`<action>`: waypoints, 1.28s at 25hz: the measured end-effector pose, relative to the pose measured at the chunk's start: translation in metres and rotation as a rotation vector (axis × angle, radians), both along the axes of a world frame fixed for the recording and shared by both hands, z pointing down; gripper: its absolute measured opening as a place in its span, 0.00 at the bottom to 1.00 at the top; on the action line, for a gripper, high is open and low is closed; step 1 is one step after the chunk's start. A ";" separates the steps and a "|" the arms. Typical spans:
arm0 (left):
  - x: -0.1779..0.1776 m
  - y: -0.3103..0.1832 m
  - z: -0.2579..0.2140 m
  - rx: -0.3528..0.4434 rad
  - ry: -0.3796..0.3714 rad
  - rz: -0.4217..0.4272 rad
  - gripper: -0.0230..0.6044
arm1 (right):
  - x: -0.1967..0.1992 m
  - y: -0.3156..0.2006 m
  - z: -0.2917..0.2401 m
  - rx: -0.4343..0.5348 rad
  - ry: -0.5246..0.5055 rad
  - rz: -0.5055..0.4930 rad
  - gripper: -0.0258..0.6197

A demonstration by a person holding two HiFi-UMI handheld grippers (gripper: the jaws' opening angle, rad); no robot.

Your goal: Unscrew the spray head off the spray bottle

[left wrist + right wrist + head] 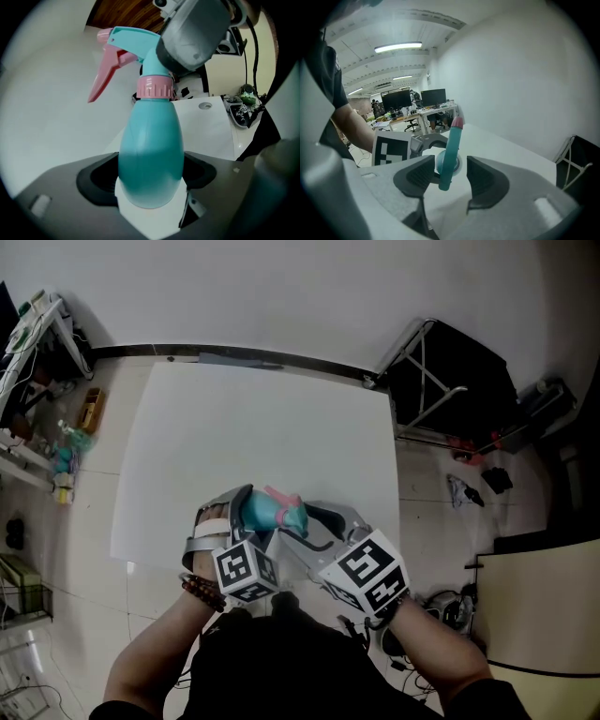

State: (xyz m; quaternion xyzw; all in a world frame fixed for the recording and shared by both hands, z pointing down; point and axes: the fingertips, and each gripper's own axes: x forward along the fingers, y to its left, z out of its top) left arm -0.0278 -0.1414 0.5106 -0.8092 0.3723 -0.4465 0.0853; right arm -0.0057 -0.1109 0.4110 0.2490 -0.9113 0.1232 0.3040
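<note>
A teal spray bottle (265, 512) with a pink collar (154, 87) and pink trigger (104, 70) is held above the near edge of the white table (262, 427). My left gripper (242, 510) is shut on its rounded body (150, 154), with both pads pressed against the sides. My right gripper (314, 521) reaches in from the right around the teal spray head (449, 152). Its jaws are open, and a gap shows on each side of the head. The pink nozzle tip (457, 123) points away from that camera.
A black folding rack (441, 371) stands off the table's far right corner. Cables and small items (469, 484) lie on the floor to the right, and shelves with clutter (56, 446) are on the left. Desks with monitors (408, 101) stand far behind.
</note>
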 end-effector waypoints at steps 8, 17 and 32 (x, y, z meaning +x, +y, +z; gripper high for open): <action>-0.005 -0.001 -0.006 0.088 -0.129 0.045 0.71 | 0.000 0.001 0.010 -0.056 0.007 0.009 0.35; -0.005 -0.005 -0.010 0.147 -0.201 0.073 0.71 | 0.001 0.001 0.017 -0.058 0.030 0.016 0.29; 0.003 0.005 -0.009 0.065 -0.164 0.143 0.71 | -0.001 0.014 0.013 0.161 0.189 -0.164 0.23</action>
